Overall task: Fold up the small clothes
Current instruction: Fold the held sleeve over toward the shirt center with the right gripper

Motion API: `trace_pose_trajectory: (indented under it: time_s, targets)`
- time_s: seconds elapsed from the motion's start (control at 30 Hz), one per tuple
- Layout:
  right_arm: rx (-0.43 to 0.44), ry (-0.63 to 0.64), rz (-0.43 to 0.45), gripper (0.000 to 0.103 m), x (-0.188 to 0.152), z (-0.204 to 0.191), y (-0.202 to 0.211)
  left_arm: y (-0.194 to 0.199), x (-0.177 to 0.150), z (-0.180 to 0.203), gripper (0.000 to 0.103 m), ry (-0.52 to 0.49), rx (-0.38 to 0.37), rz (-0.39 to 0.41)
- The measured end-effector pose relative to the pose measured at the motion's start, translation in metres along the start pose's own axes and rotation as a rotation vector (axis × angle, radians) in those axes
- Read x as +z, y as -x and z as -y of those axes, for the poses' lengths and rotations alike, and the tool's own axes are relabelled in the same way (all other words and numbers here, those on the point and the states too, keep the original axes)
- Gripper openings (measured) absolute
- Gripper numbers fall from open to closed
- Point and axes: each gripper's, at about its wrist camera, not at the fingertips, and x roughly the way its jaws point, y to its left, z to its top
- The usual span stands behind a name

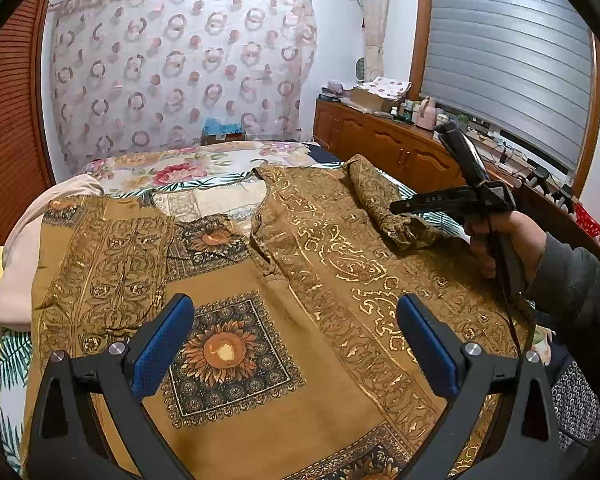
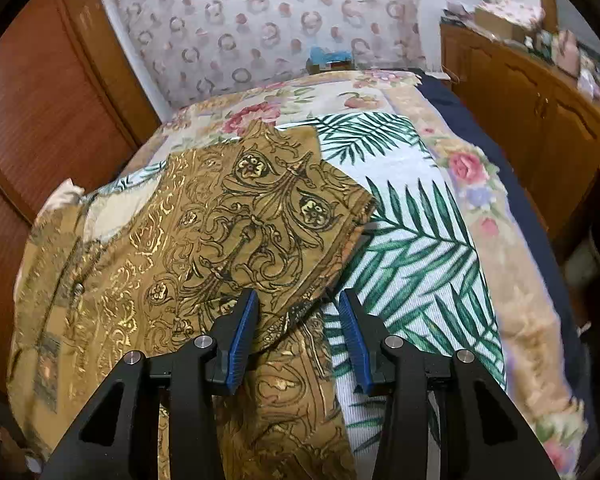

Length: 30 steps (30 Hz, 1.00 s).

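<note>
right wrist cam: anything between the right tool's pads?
Nothing gripped. In the right wrist view the right tool is open, over the folded sleeve's edge and the palm-leaf sheet.

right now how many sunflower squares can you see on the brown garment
3. One full sunflower square between the left gripper's fingers, one partly covered near the neckline, one cut off at the bottom edge. More may be hidden under folds.

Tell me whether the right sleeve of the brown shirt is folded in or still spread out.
Folded in: the right sleeve lies doubled back over the brown shirt, its cuff edge on the body rather than out on the bedspread.
</note>
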Motion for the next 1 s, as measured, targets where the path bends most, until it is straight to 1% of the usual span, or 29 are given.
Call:
trace_pose_trajectory:
  time_s: [0.03,0.07,0.1,0.13,0.17,0.2,0.23,0.33,0.4,0.43,0.53,0.57,0.77,0.8,0.9,1.0]
  targets:
    - [-0.006,0.013,0.000,0.036,-0.001,-0.001,0.001,0.000,-0.001,-0.001,0.102,0.003,0.002,-0.001]
    - [-0.004,0.023,0.000,0.026,-0.001,-0.003,-0.001,-0.001,-0.002,-0.002,0.102,0.006,0.003,-0.002]
    - [-0.009,0.032,0.003,0.024,0.000,-0.006,-0.001,-0.001,-0.003,-0.003,0.102,0.010,0.004,-0.004]
    - [-0.023,0.042,0.018,0.015,0.001,-0.006,0.002,-0.001,-0.004,-0.004,0.102,0.013,0.004,-0.005]
    - [-0.028,0.051,0.037,0.010,0.001,-0.008,0.005,-0.001,-0.005,-0.005,0.102,0.018,0.004,-0.006]
    - [-0.023,0.058,0.056,0.009,0.002,-0.011,0.008,-0.001,-0.005,-0.006,0.102,0.021,0.004,-0.007]
    - [-0.015,0.061,0.074,0.006,0.003,-0.013,0.012,-0.001,-0.006,-0.007,0.102,0.024,0.005,-0.009]
    - [0.038,0.076,0.108,0.004,0.003,-0.021,0.019,-0.002,-0.007,-0.009,0.102,0.028,0.008,-0.010]
    - [0.041,0.105,0.130,0.004,0.003,-0.030,0.025,-0.002,-0.007,-0.011,0.102,0.030,0.009,-0.009]
    - [0.039,0.120,0.138,0.004,0.003,-0.031,0.027,-0.001,-0.008,-0.011,0.102,0.032,0.011,-0.010]
    - [-0.025,0.151,0.154,0.004,0.002,-0.044,0.036,-0.003,-0.008,-0.013,0.102,0.035,0.012,-0.016]
    - [-0.018,0.148,0.154,0.004,0.003,-0.048,0.037,-0.004,-0.009,-0.013,0.102,0.035,0.012,-0.018]
    - [0.048,0.194,0.166,0.003,0.004,-0.067,0.030,-0.005,-0.010,-0.013,0.102,0.032,0.016,-0.024]
    - [0.065,0.200,0.170,0.003,0.005,-0.066,0.030,-0.004,-0.011,-0.014,0.102,0.033,0.017,-0.024]
    - [0.107,0.227,0.181,0.003,0.005,-0.077,0.035,-0.004,-0.010,-0.018,0.102,0.042,0.021,-0.022]
    - [0.170,0.249,0.168,0.003,0.008,-0.081,0.036,-0.004,-0.010,-0.021,0.102,0.048,0.026,-0.017]
